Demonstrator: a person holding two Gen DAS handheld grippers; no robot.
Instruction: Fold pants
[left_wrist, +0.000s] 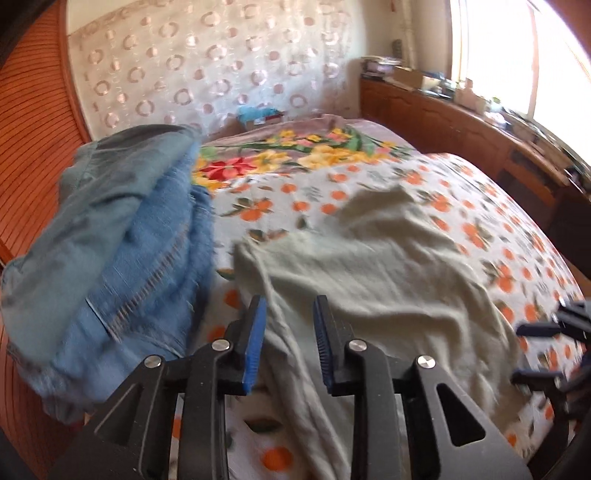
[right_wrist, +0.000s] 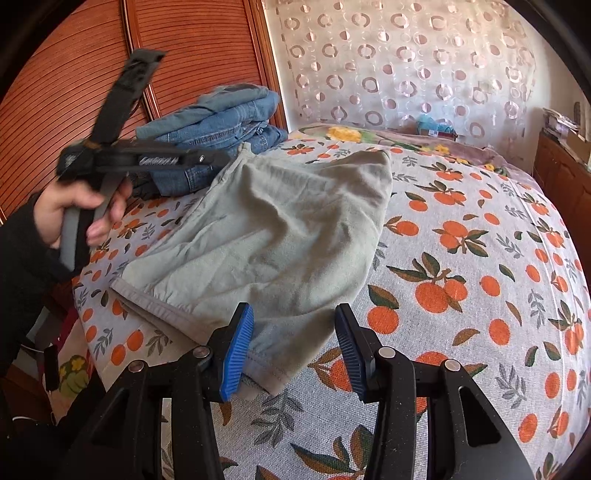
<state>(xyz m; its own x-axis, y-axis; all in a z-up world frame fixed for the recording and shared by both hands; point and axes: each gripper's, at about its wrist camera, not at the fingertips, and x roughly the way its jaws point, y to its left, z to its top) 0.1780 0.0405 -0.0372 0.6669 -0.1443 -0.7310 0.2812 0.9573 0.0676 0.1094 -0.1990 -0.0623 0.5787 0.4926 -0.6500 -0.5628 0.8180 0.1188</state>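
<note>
Pale green pants lay soft, light, wrinkly by the jeans stack. L gripper and R gripper jaws spread, empty; best grab at hem corners.

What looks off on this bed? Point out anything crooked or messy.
The pale green pants are folded but rumpled, lying at a slant on the orange-print bedspread. The stack of jeans near the wooden doors looks uneven. Nothing spilled or damaged.
</note>
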